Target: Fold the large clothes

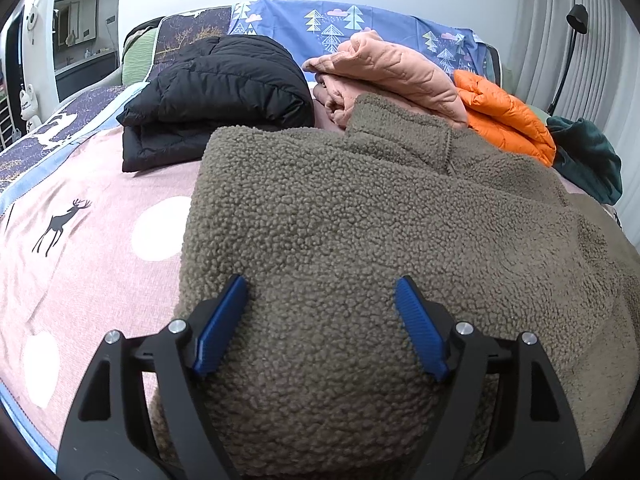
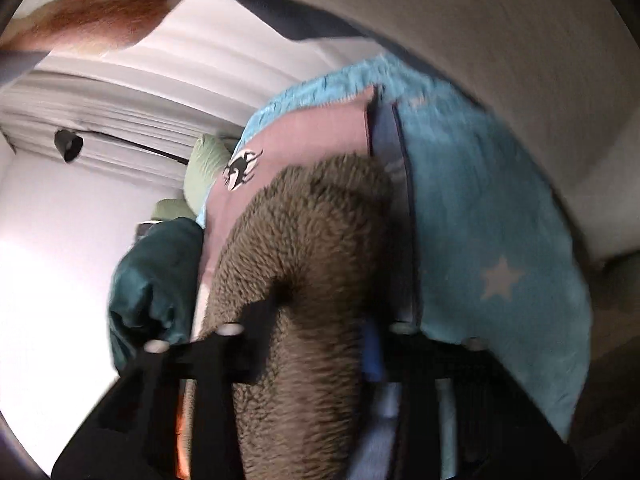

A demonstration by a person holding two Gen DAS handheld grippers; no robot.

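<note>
A large olive-brown fleece jacket (image 1: 360,208) lies spread on the bed, collar toward the far side. My left gripper (image 1: 320,292) is open, its blue pads resting on the jacket's near part with the fleece bulging between them. In the blurred, rolled right wrist view, a thick fold of the same fleece (image 2: 304,280) runs between the fingers of my right gripper (image 2: 308,332), which looks shut on it; one blue pad (image 2: 372,352) shows at the right.
The bed has a pink deer-print cover (image 1: 80,240). At its far side lie a folded black puffer jacket (image 1: 216,92), a folded peach garment (image 1: 392,76), an orange puffer (image 1: 504,116) and a dark teal garment (image 1: 588,156). A black lamp (image 1: 576,20) stands by the curtain.
</note>
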